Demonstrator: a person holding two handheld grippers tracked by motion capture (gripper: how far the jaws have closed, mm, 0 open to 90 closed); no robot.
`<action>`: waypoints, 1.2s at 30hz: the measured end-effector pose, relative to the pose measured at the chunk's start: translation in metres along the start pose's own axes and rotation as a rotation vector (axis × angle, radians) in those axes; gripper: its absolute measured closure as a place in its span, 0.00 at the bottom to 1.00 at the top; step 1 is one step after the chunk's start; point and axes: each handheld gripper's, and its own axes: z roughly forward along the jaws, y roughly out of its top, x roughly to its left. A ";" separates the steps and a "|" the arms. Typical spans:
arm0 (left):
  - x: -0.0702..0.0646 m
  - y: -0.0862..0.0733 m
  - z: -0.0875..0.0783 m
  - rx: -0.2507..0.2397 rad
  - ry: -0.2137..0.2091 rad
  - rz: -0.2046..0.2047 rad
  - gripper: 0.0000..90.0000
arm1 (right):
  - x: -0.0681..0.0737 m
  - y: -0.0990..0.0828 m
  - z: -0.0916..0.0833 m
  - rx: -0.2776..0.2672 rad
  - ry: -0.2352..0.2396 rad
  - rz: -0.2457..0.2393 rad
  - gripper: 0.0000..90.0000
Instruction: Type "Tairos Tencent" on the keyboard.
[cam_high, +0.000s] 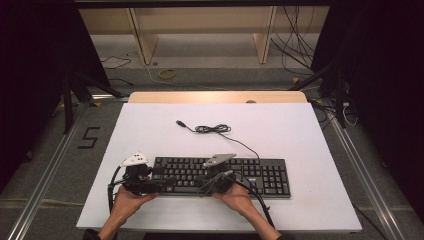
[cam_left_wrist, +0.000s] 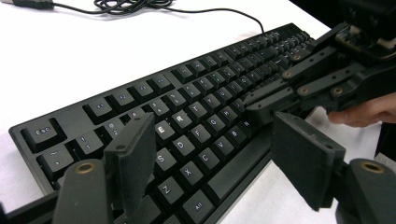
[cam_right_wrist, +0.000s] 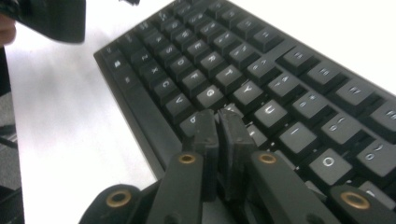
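On white table, keyboard (cam_left_wrist: 196, 116) reading Esc, right gripper (cam_right_wrist: 219, 116) closed, left gripper (cam_left_wrist: 210, 158) wide, brand unreadable.

1. L gripper (cam_high: 150, 181): black body, white three-cornered plate on top, black cable looping off its side.
2. R gripper (cam_high: 207, 184): black body, grey three-cornered plate on top, black cable trailing back along forearm.
3. Jaws: flat matte-black rectangular pads on black link arms w/ brass-coloured pivot rivets.
4. Forearms bare; dark sleeve edges at bottom of high view.
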 end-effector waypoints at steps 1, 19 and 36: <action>0.000 0.000 0.000 0.000 0.000 -0.001 0.34 | 0.000 0.000 -0.001 -0.005 0.002 0.005 0.97; 0.000 0.000 0.001 0.003 0.005 0.002 0.35 | -0.006 0.005 -0.014 -0.058 0.003 0.026 0.94; 0.001 0.000 0.001 0.004 0.008 0.002 0.35 | -0.012 0.007 -0.022 -0.086 0.011 0.049 0.72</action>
